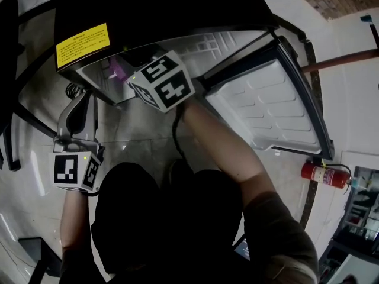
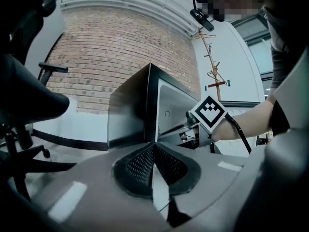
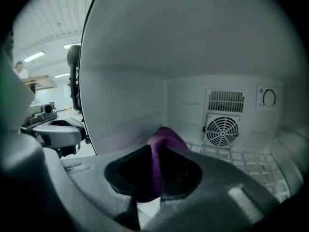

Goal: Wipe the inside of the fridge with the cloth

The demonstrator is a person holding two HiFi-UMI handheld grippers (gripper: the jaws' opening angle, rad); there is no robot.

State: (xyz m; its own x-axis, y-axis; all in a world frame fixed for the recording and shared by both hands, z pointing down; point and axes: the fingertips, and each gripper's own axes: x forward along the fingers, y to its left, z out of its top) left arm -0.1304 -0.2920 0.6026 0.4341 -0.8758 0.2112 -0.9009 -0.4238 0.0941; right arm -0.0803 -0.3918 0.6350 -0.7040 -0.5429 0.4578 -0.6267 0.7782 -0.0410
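right gripper point(image 3: 154, 159): jaws clamped on a purple cloth point(image 3: 167, 136). the cloth is pinched between the pads and bulges out beyond the tips. gripper and cloth are inside the fridge point(image 1: 166, 5), close to its left inner wall point(image 3: 125, 110). whether the cloth touches that wall cannot be told. in the head view a small patch of the cloth shows just inside the fridge opening, beside the right gripper's marker cube.

left gripper point(image 2: 154, 151): jaws together, nothing between them. it is held outside the fridge, low on the person's left and above the floor point(image 1: 136, 138). its view looks at the dark outer side of the cabinet and at the right forearm reaching in.

fridge: small black cabinet standing on the floor, with a yellow label point(image 1: 83, 45) on its top. the door point(image 1: 266, 105) stands open to the person's right, its white moulded inner lining showing. inside, the back wall carries a round fan grille point(image 3: 221, 129) with a slotted vent above it. a white wire shelf point(image 3: 244, 161) lies along the lower part.

surroundings: a brick wall point(image 2: 111, 47) stands behind the fridge. a black office chair point(image 2: 24, 105) is at the left of the left gripper view. a coat stand point(image 2: 212, 66) stands by the white wall. a red fire extinguisher point(image 1: 323, 175) is beyond the open door.
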